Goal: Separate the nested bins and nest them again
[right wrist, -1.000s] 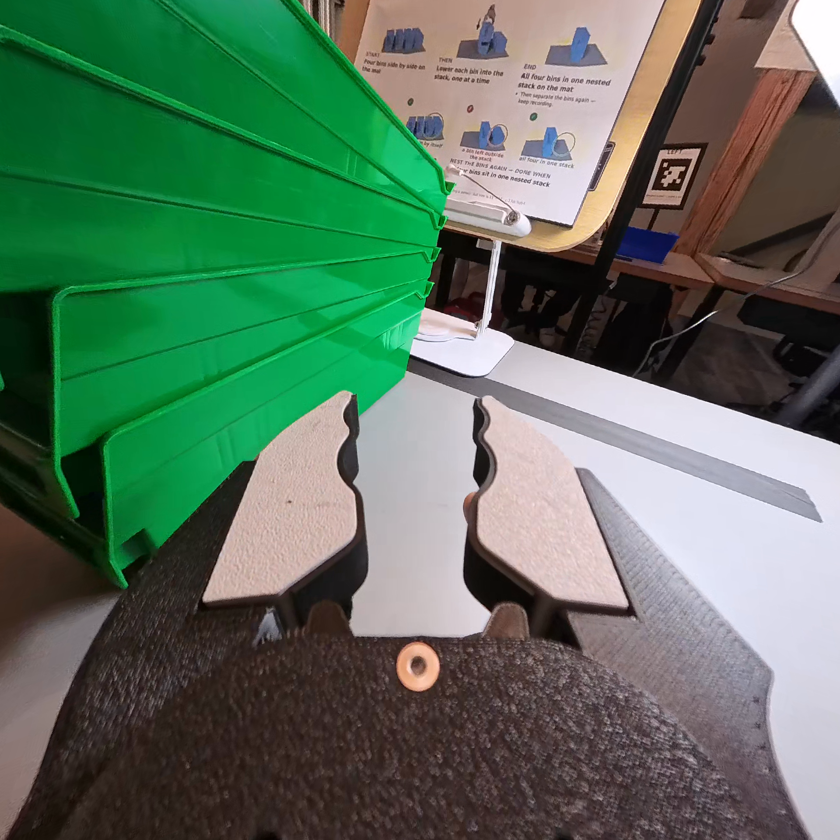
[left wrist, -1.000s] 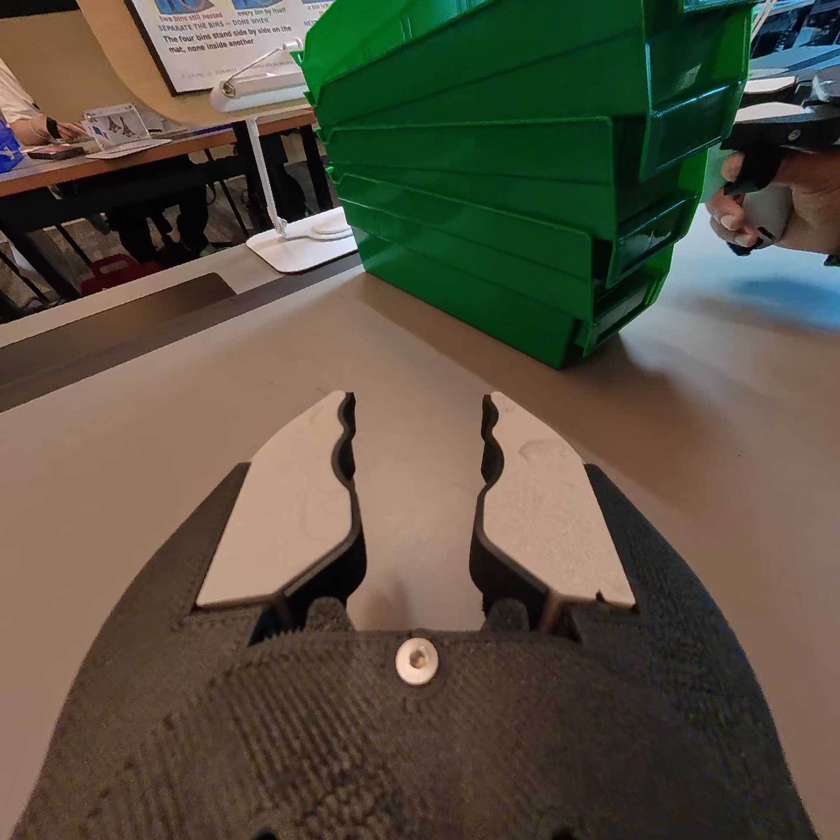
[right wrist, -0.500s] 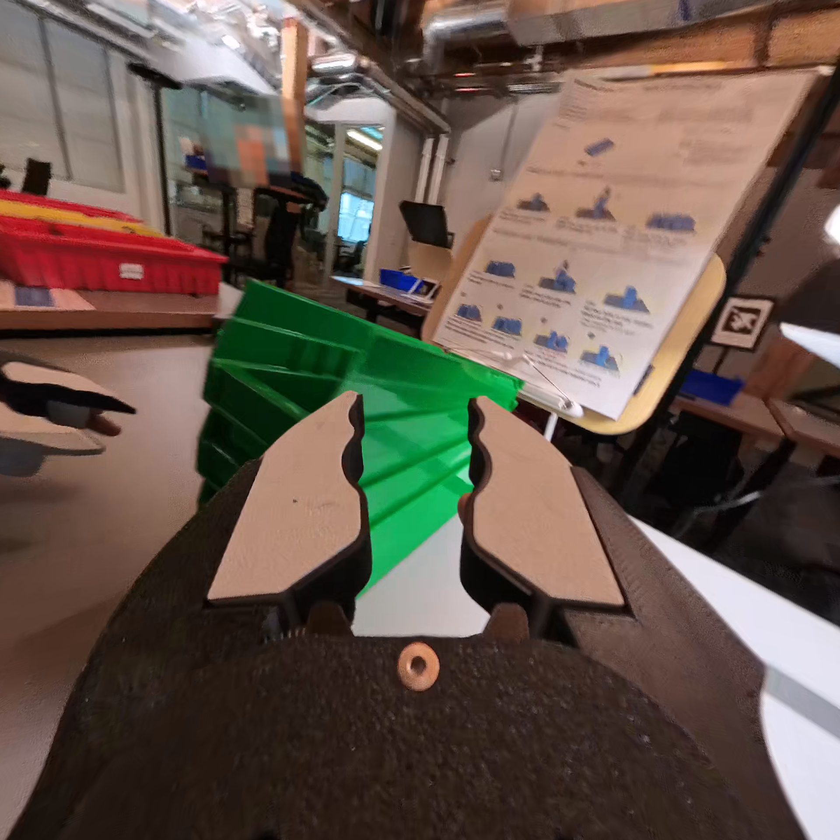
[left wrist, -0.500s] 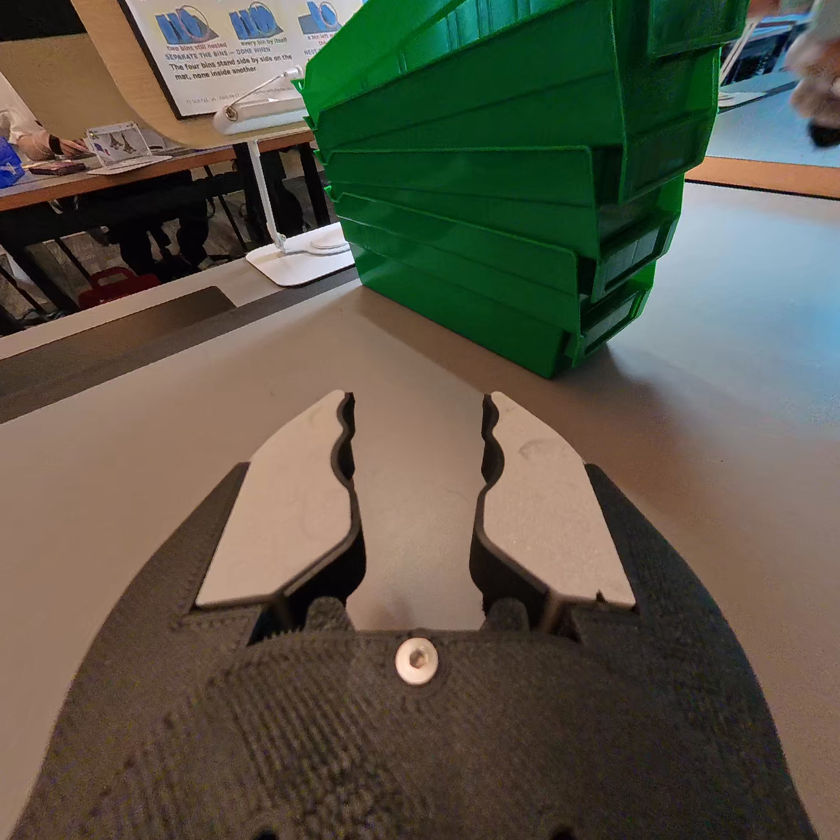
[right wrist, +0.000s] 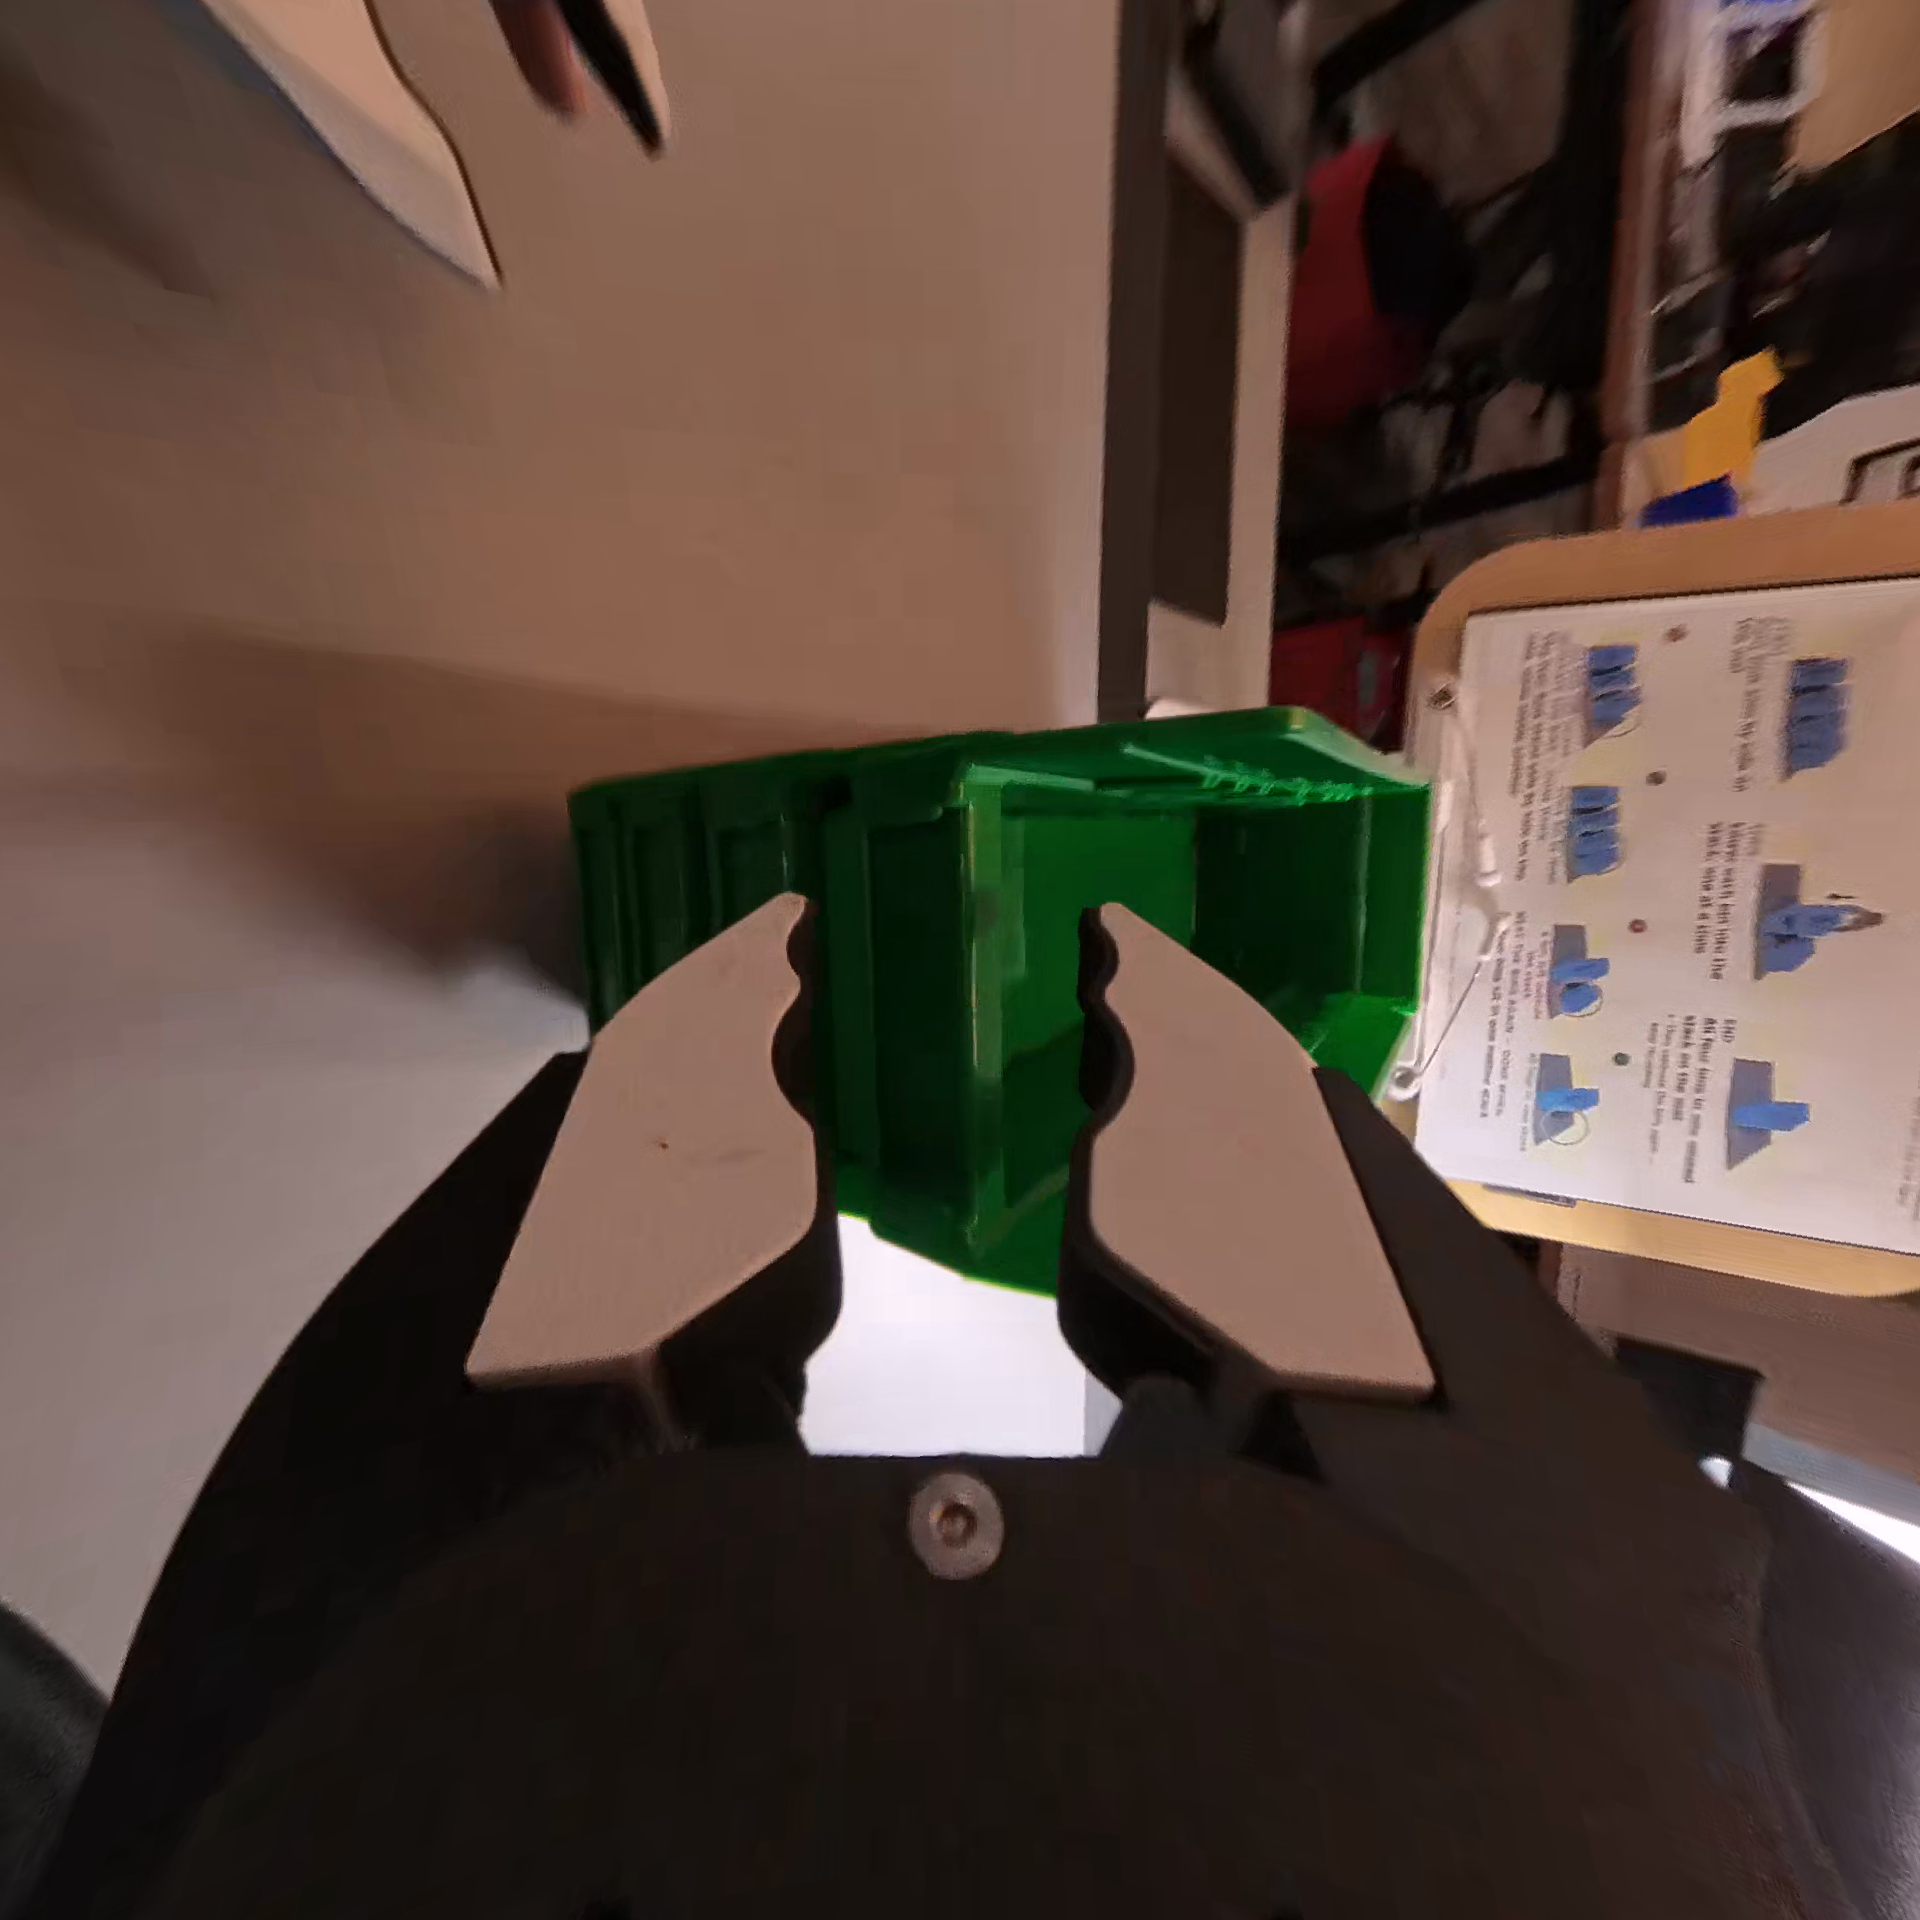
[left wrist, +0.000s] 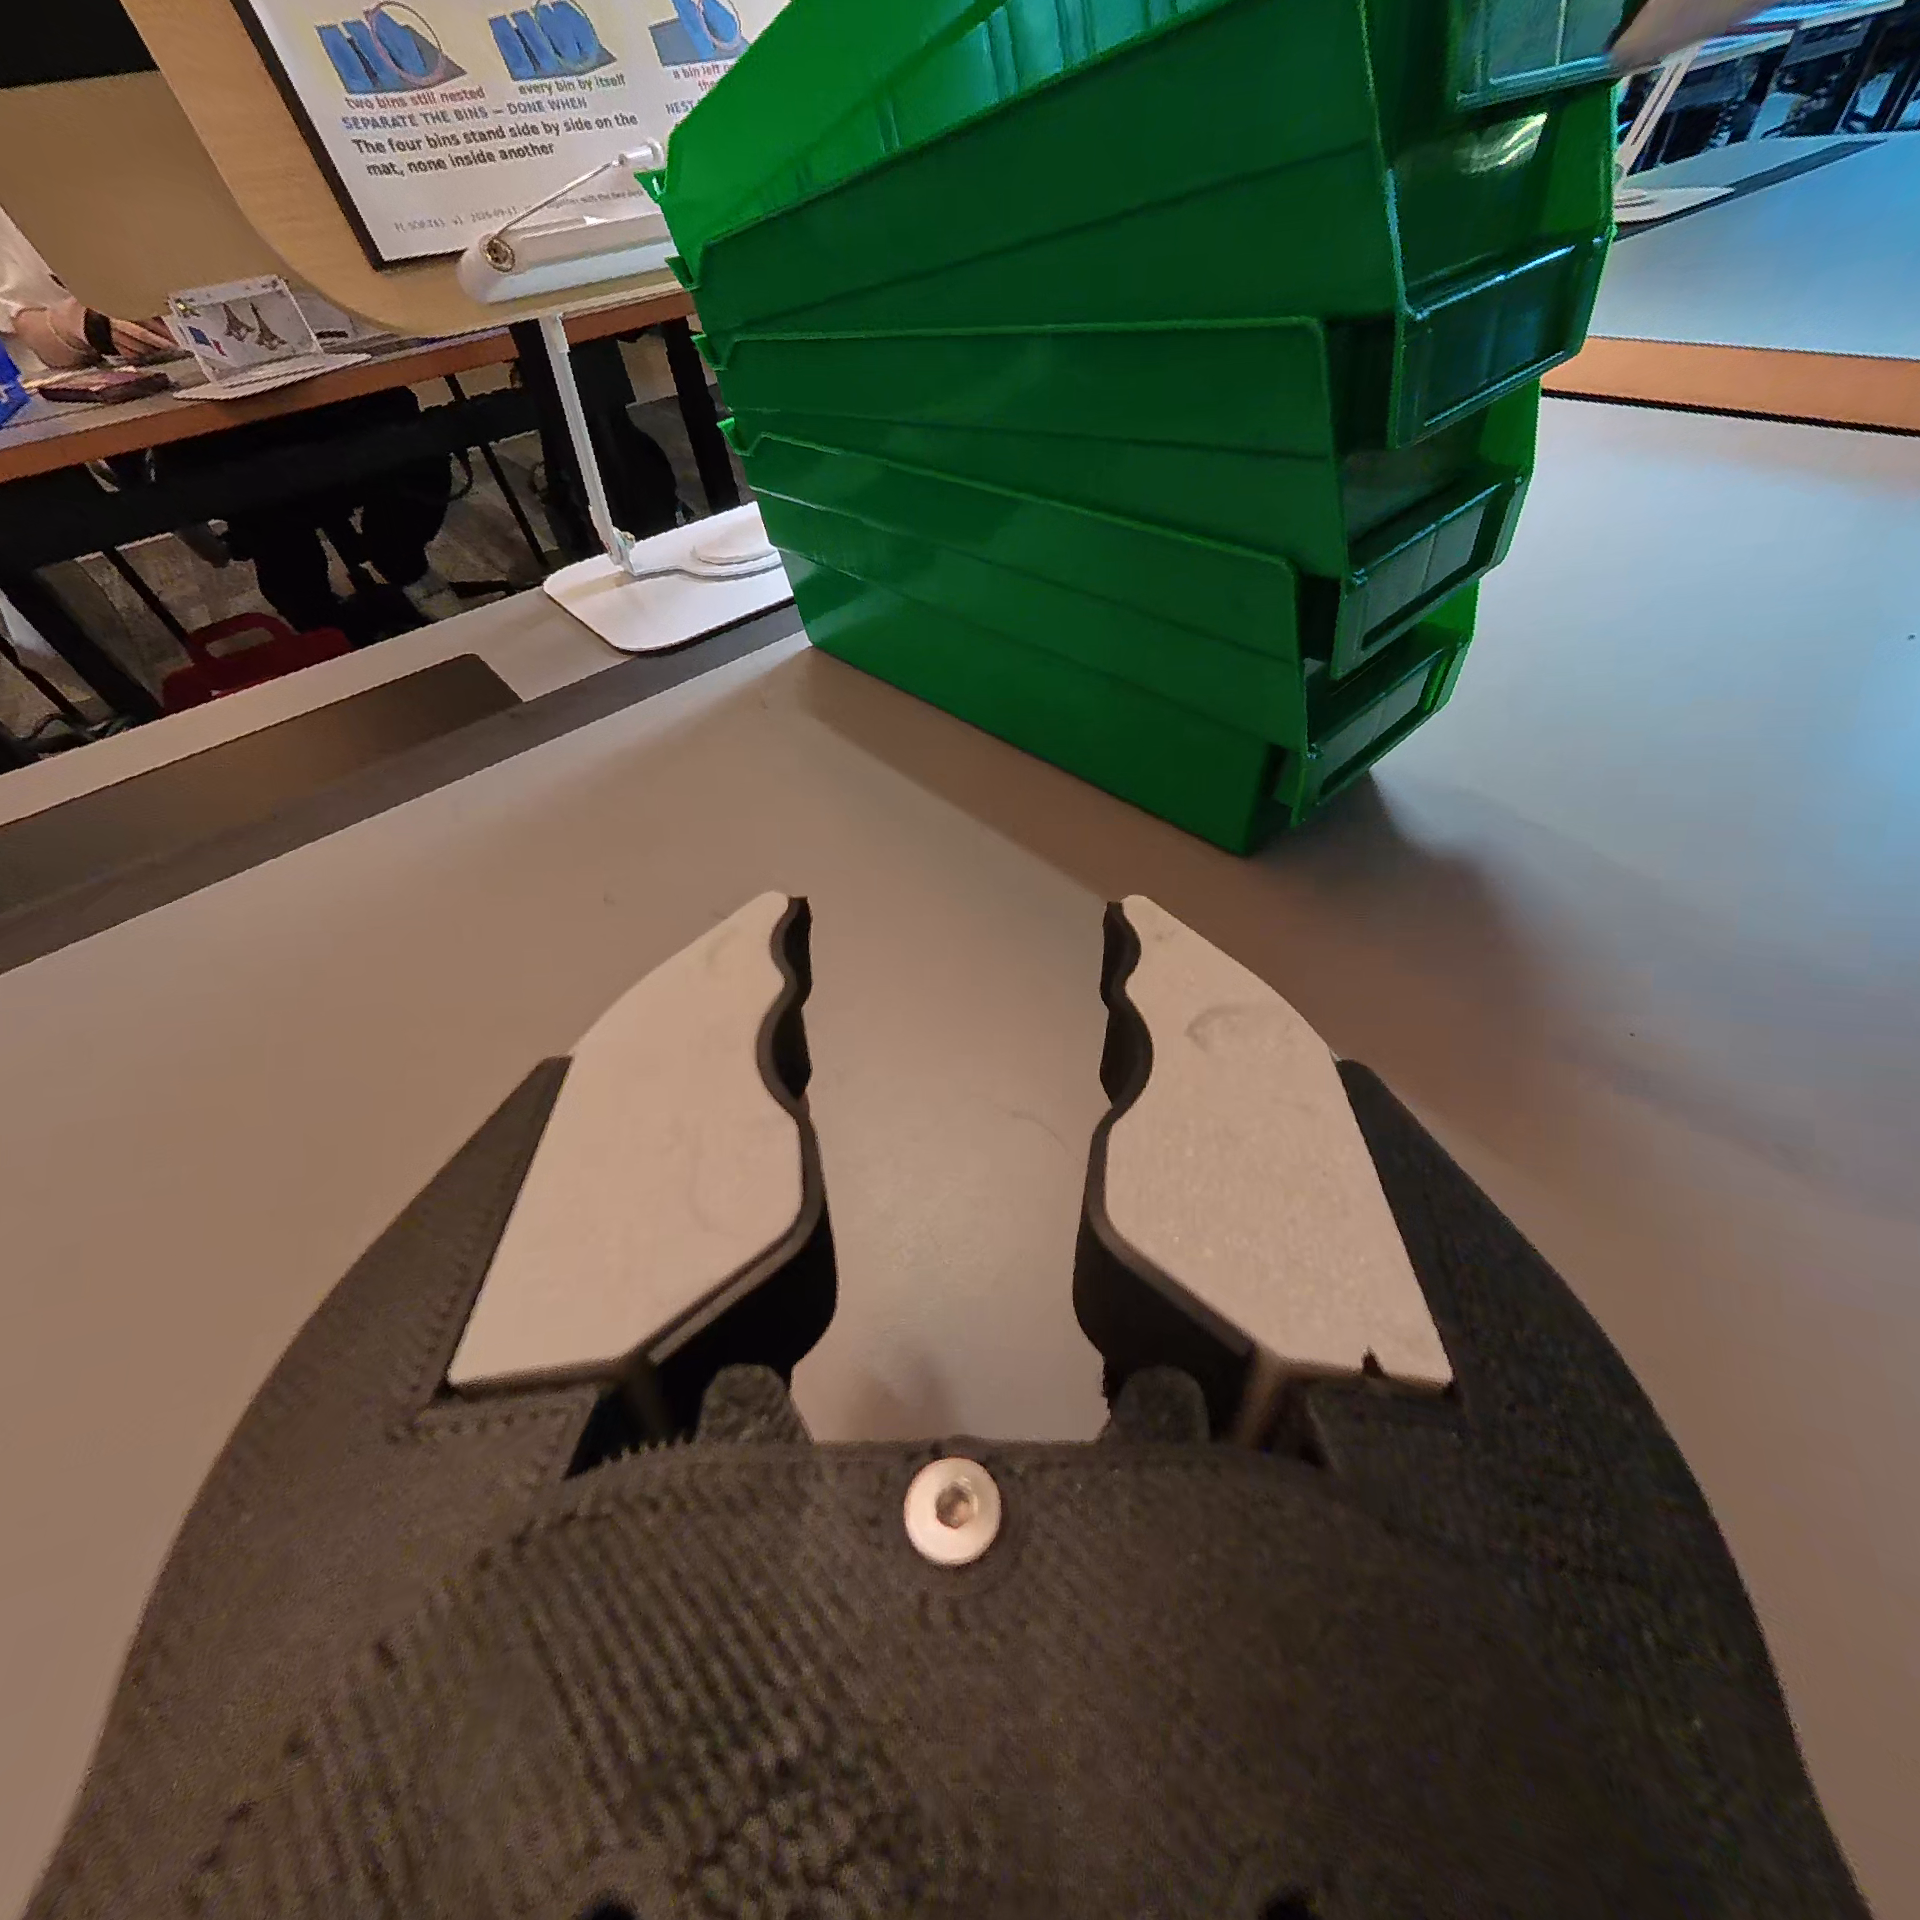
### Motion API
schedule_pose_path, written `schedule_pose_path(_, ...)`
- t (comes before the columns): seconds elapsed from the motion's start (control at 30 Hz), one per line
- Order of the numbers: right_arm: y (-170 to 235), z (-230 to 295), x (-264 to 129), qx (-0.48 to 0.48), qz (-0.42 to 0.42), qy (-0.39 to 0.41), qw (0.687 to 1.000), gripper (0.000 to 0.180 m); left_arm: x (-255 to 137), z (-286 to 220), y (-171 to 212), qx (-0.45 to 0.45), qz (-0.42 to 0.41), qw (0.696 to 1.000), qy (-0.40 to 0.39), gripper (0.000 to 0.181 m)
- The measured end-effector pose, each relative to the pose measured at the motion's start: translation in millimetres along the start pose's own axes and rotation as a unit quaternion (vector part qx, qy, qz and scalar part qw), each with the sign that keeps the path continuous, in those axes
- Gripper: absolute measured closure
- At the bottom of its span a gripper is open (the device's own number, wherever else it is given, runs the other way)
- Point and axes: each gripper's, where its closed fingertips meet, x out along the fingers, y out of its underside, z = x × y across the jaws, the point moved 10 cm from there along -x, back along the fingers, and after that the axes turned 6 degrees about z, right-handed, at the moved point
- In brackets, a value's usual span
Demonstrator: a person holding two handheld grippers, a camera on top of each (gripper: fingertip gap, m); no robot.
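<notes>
Several green bins [left wrist: 1091, 416] stand nested in one leaning stack on the grey mat [left wrist: 1662, 883], ahead and to the right of my left gripper [left wrist: 956, 914]. That gripper is open and empty, low over the mat, well short of the stack. My right gripper [right wrist: 943, 914] is open and empty, held above the stack [right wrist: 1039, 935] and looking down into the top bin; its view is rolled sideways and blurred. A pale blur at the stack's top right corner in the left wrist view may be the right gripper; I cannot tell.
A white desk lamp [left wrist: 665, 582] stands behind the stack at the mat's far edge. An instruction board [left wrist: 468, 104] stands behind it, also in the right wrist view [right wrist: 1662, 935]. A person's hand [left wrist: 62, 332] rests on a far table. The left gripper's tip [right wrist: 416, 156] shows in the right wrist view. The tips of one gripper are about 20 cm away from the tips of the other.
My right gripper rose from beside the stack to above it and turned to look down into the top bin. My left gripper stayed almost still, open.
</notes>
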Motion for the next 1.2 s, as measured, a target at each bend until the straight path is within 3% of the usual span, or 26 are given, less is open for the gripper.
schedule_pose_path(0.17, -2.0, -3.3, 30.2, -0.019, 0.094, -0.030, 0.995, 0.138, -2.0, -2.6, -1.7, 0.005, -0.007, 1.000, 0.005, 0.126)
schedule_pose_path(0.27, -2.4, -3.9, 33.0, -0.008, 0.085, -0.061, 0.994, 0.150, -3.1, -4.1, -2.7, 0.007, -0.010, 1.000, 0.010, 0.126)
schedule_pose_path(0.73, -8.3, -61.2, -4.8, 0.039, 0.039, -0.124, 0.991, 0.150, -3.2, -5.8, -2.2, 0.012, -0.007, 1.000, 0.012, 0.127)
schedule_pose_path(1.0, -6.5, -87.3, -67.3, 0.042, -0.006, -0.041, 0.998, 0.150, -4.6, -5.1, -2.7, 0.013, -0.009, 1.000, 0.009, 0.127)
schedule_pose_path(1.2, 42.5, -60.0, -92.2, 0.059, 0.025, 0.005, 0.998, 0.150, -5.0, -6.0, -3.6, 0.008, -0.013, 1.000, 0.016, 0.127)
